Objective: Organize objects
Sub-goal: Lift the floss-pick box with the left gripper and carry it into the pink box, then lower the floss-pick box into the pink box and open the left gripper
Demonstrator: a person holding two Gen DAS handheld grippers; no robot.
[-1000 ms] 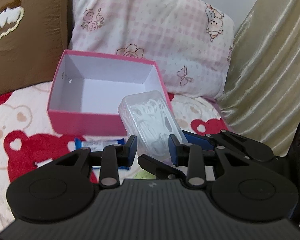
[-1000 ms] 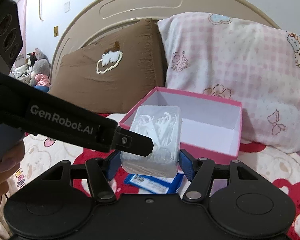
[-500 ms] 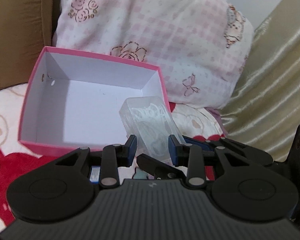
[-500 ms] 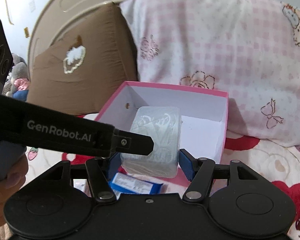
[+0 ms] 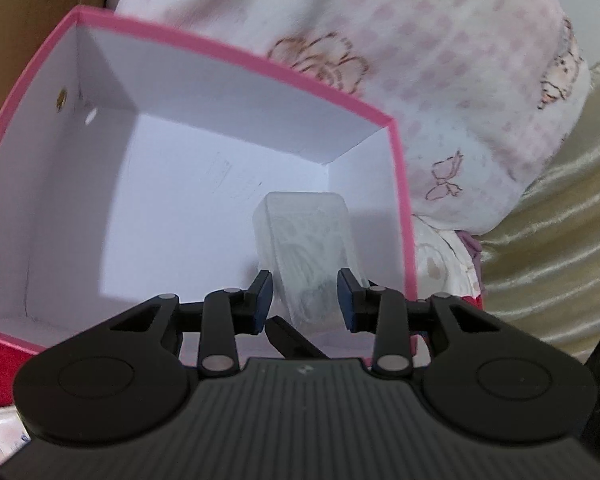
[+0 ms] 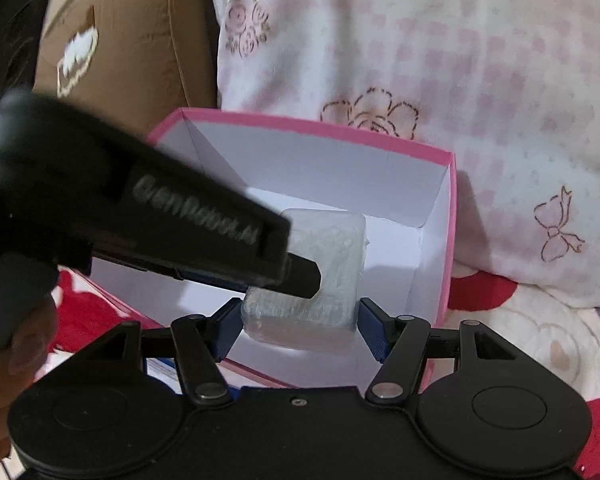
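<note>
Bed (image 6: 540,332) covered by a cream sheet printed with red bears. An open pink box (image 6: 446,248) rests directly on it. At twelve o'clock from the box lie a pink-checked pillow (image 6: 440,48) and a brown pillow (image 6: 140,40).

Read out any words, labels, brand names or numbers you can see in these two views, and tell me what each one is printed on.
"GenRobot.AI": white lettering, motion-blurred but still legible, on the side of the left tool as seen from the right wrist view.
Blue and white packet beside the pink box: any print is too hidden and blurred to read.
Clear plastic case: no readable label.
Left wrist view: no text.
</note>
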